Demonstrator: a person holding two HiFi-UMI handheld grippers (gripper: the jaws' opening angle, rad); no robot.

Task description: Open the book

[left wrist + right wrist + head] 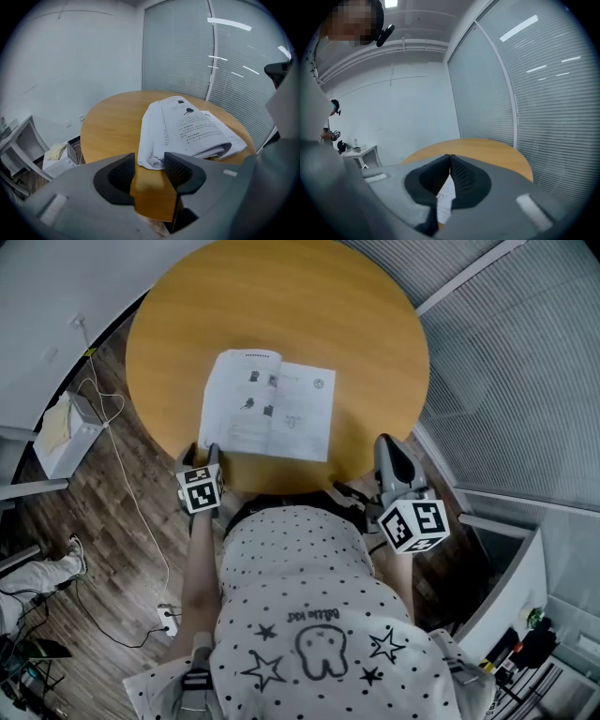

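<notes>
Thin white paper book [270, 407] is lying open, pages flat, on the round wooden bench [178, 324]. Left gripper [150, 169] is holding its ribbed fingers spread, empty, near the book's curled corner. Right gripper [450, 161] is keeping its fingers pressed together.

- Most likely an office meeting room: a round wooden table [187, 324] fills the middle of the head view.
- Slatted blinds [525, 381] over glazed partitions run from 1 to 4 o'clock (light strips reflect in them).
- Wood-look floor [112, 549], with a power strip [169, 620] at 7 o'clock.

White black-dotted shirt [309, 563] with stars
</notes>
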